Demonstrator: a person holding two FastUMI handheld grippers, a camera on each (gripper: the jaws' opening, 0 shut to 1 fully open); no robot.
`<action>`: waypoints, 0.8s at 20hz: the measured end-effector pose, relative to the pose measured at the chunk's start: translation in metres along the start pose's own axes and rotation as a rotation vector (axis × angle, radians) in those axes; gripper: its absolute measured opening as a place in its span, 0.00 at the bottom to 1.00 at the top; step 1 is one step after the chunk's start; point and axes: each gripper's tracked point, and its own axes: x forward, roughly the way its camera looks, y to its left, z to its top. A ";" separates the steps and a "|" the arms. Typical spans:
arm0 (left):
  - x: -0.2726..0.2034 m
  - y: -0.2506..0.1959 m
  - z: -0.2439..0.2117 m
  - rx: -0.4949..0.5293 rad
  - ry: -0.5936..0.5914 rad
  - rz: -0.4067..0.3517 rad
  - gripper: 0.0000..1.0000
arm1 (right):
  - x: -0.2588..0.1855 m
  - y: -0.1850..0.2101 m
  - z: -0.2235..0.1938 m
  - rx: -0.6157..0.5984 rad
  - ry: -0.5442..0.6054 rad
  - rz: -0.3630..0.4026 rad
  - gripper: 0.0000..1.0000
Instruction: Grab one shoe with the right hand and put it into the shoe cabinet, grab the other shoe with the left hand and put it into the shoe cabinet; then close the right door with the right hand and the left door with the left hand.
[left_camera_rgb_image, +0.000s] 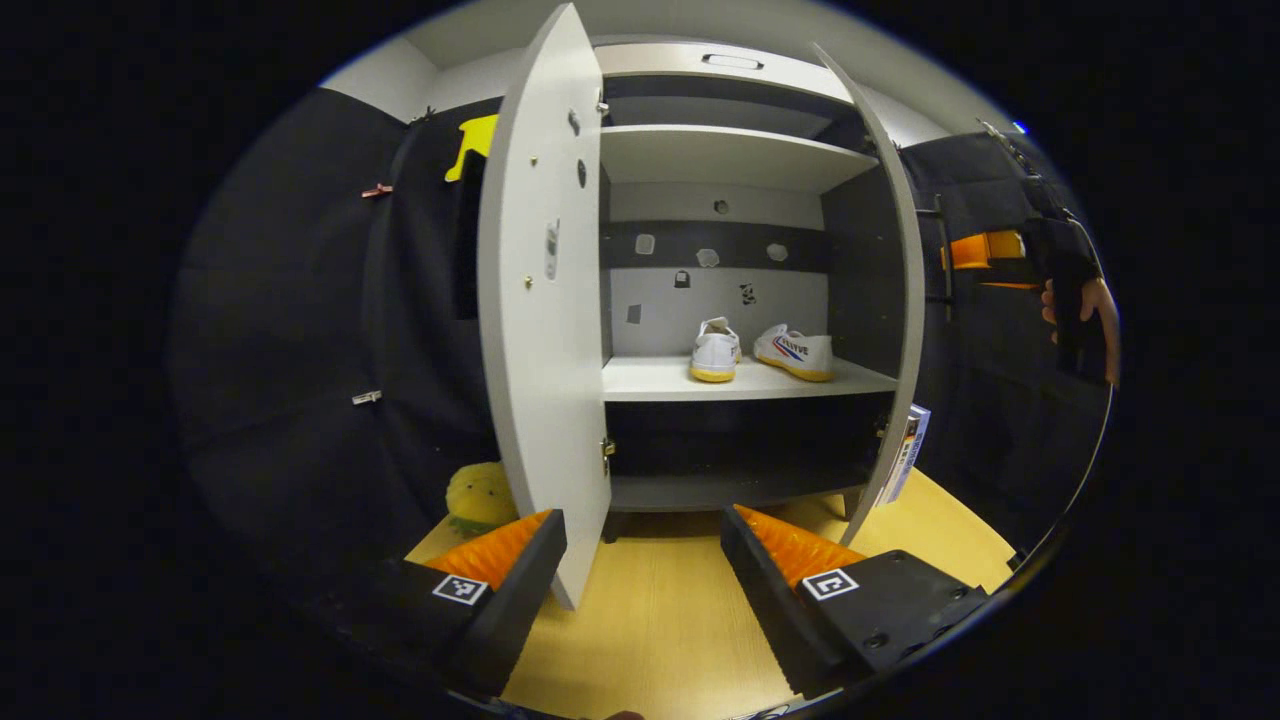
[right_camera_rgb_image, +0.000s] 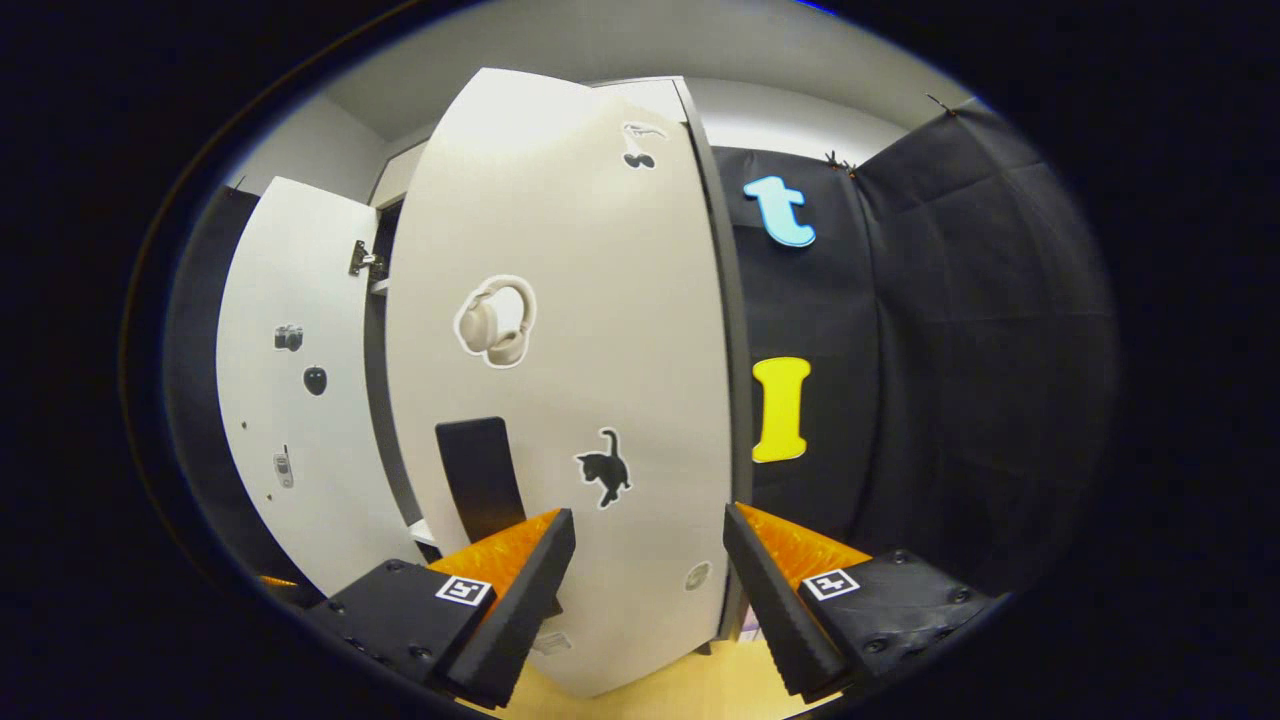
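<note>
The shoe cabinet stands with both doors swung out. Two white shoes with yellow soles, one and the other, sit side by side on its middle shelf. My left gripper is open low in front of the cabinet, and the left door's bottom corner hangs between its fingers. In the right gripper view, my right gripper is open close to the outer face of the right door, which carries stickers and a black handle. Far right in the left gripper view, a hand holds the right gripper beyond the right door's edge.
A yellow plush toy lies on the wooden floor left of the cabinet. A flat printed box leans by the cabinet's right foot. The left door's inner face shows past the right door. Black cloth walls close in on both sides.
</note>
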 end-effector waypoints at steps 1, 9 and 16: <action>-0.004 0.010 0.000 -0.010 -0.003 0.020 0.98 | 0.001 0.007 -0.003 0.001 0.005 0.006 0.97; -0.032 0.095 -0.002 -0.076 -0.018 0.125 0.98 | -0.020 0.037 -0.068 0.009 0.110 -0.011 0.97; -0.031 0.157 0.032 -0.203 -0.056 0.083 0.95 | -0.049 0.061 -0.125 0.058 0.185 -0.083 0.97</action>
